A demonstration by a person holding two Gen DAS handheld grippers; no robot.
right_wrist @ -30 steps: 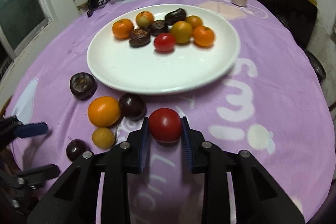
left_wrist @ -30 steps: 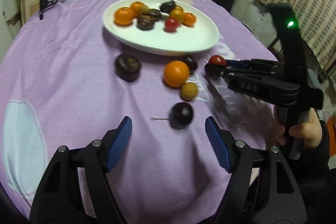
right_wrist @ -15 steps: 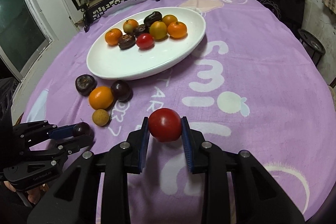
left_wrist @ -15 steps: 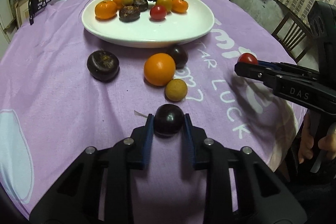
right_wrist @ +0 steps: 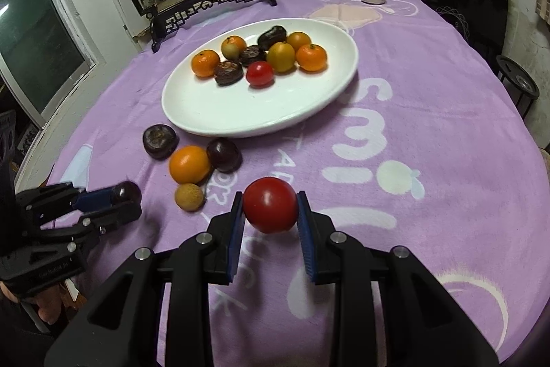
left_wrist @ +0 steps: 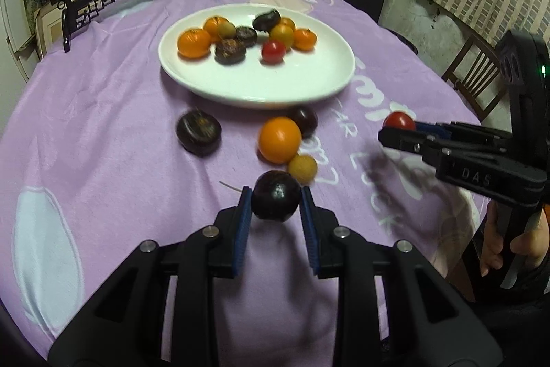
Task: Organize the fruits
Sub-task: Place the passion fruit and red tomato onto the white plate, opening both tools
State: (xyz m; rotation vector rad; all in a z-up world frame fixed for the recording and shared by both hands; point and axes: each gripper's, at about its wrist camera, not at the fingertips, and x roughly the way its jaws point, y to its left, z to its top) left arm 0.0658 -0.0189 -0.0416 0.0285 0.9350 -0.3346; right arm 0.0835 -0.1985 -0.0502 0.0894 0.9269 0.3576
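Left hand-held gripper (left_wrist: 276, 199) is clamped on a round, glossy dark purple plum (left_wrist: 275, 200), lifted just clear of the purple printed tabletop (left_wrist: 103, 143), presumably for carrying to the wide white ceramic plate (left_wrist: 337, 71) where most fruit already sits. Between the grippers, a large orange (left_wrist: 279, 139), small tan longan (left_wrist: 302, 169) and two dark fruits lie loose before the plate. Right hand-held gripper (right_wrist: 270, 207) pinches a smooth red tomato (right_wrist: 270, 204), likely bound there too.
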